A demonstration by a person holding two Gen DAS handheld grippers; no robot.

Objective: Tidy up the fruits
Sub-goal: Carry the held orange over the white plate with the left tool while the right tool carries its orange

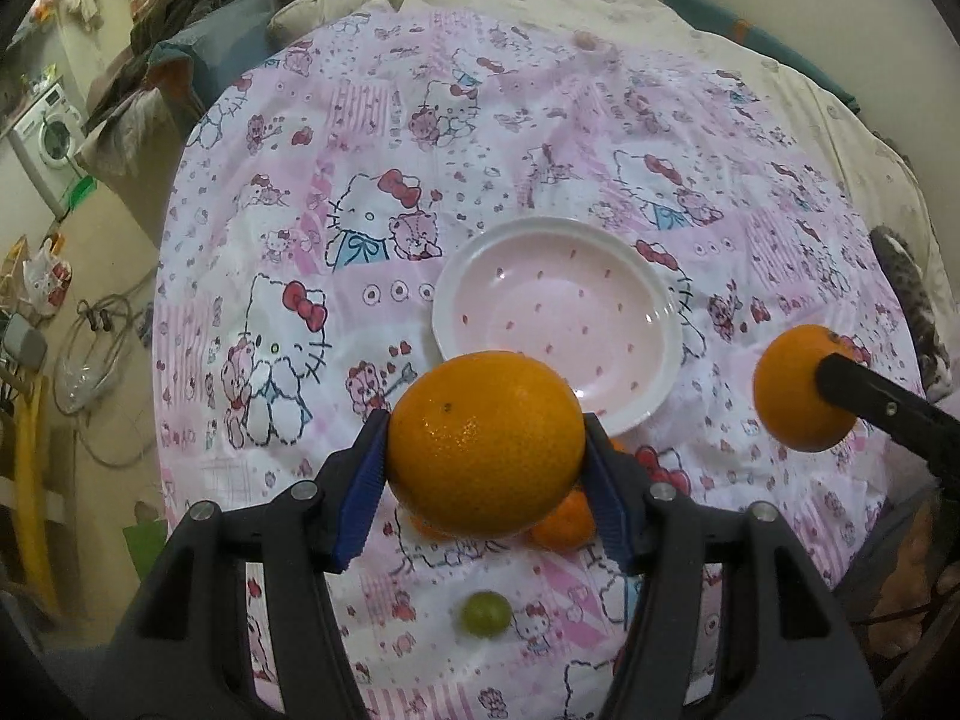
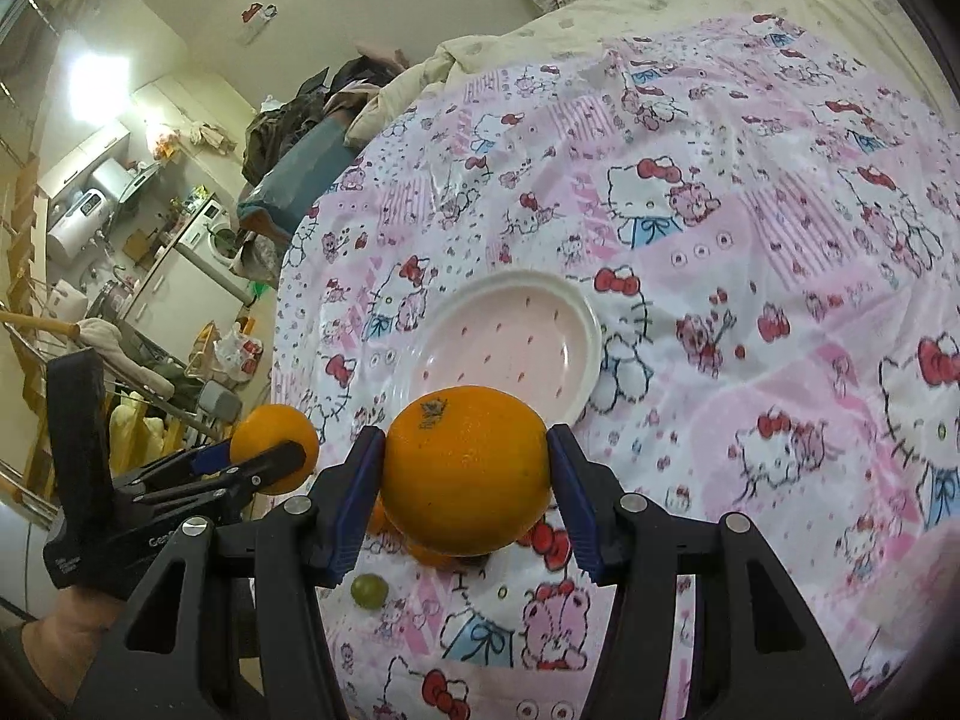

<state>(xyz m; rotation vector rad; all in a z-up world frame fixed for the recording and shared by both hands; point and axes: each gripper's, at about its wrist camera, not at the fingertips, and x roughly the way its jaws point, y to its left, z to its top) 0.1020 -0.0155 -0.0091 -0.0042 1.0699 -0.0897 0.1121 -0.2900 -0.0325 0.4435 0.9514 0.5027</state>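
Note:
My left gripper (image 1: 486,450) is shut on a large orange (image 1: 486,441) and holds it above the cloth, just in front of the empty pink plate (image 1: 558,312). My right gripper (image 2: 465,474) is shut on a second orange (image 2: 465,468), also just short of the plate (image 2: 510,348). Each gripper with its orange shows in the other view: the right one (image 1: 798,387) and the left one (image 2: 276,447). Small oranges (image 1: 564,519) lie on the cloth under the held fruit, partly hidden. A green grape (image 1: 486,613) lies nearer me; it also shows in the right wrist view (image 2: 368,590).
The plate sits on a pink Hello Kitty cloth (image 1: 372,192) spread over a bed with a cream quilt (image 1: 540,0). The bed's left edge drops to a cluttered floor (image 1: 90,312). A washing machine (image 1: 51,135) stands far left.

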